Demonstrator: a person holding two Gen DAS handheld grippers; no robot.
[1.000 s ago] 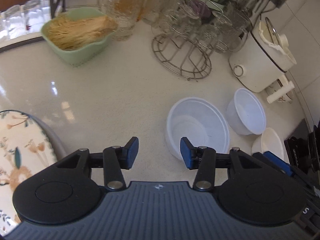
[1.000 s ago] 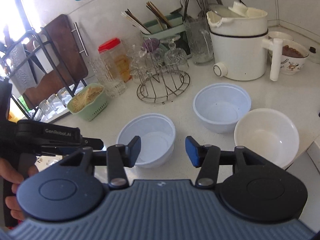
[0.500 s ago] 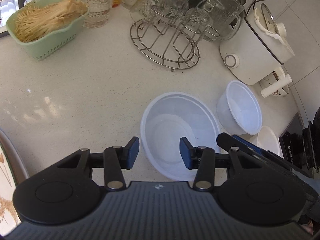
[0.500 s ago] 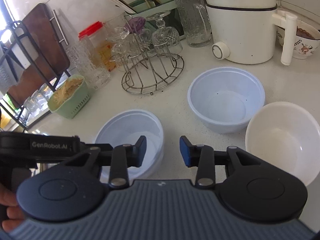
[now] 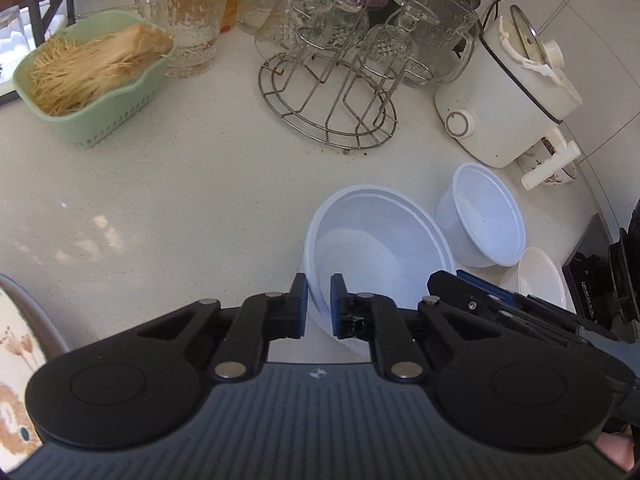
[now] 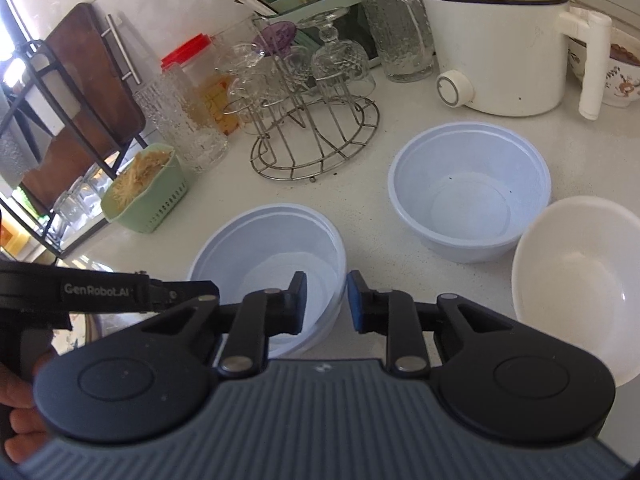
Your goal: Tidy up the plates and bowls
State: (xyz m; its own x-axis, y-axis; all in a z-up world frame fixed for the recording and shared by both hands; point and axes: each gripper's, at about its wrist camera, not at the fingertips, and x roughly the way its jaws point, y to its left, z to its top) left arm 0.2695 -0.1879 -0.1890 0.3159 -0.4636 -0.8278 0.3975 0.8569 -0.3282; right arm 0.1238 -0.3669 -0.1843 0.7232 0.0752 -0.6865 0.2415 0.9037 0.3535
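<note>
1. Kitchen counter, pale and speckled, seen from the left wrist. A green basket of dry noodles, a wire glass rack and a white cooker line its back edge.
2. A wide white bowl sits near the front edge. It shows a doubled rim, so it may be two bowls nested.
3. The left gripper is clamped on that bowl's near left rim, one pad inside the wall and one outside.
4. A deeper bowl and a cream bowl stand just beside it toward the right edge. A flowered plate peeks in at the left edge.
5. From the right wrist, the same three bowls are in view, the wide one nearest.
6. The right gripper straddles the wide bowl's right rim. Its jaws have just been closing with the wall between them, but a sliver of gap shows at the inner pad, so it is not yet pinching.
7. A hand holds the left tool, whose side reads "GenRobot.AI". No other writing is legible.
8. Step in hand, as I judge it: taking the wide bowl by opposite rims.
9. Next, the right pads likely need to finish pinching before both hands lift evenly, perhaps to stack the bowls.
</note>
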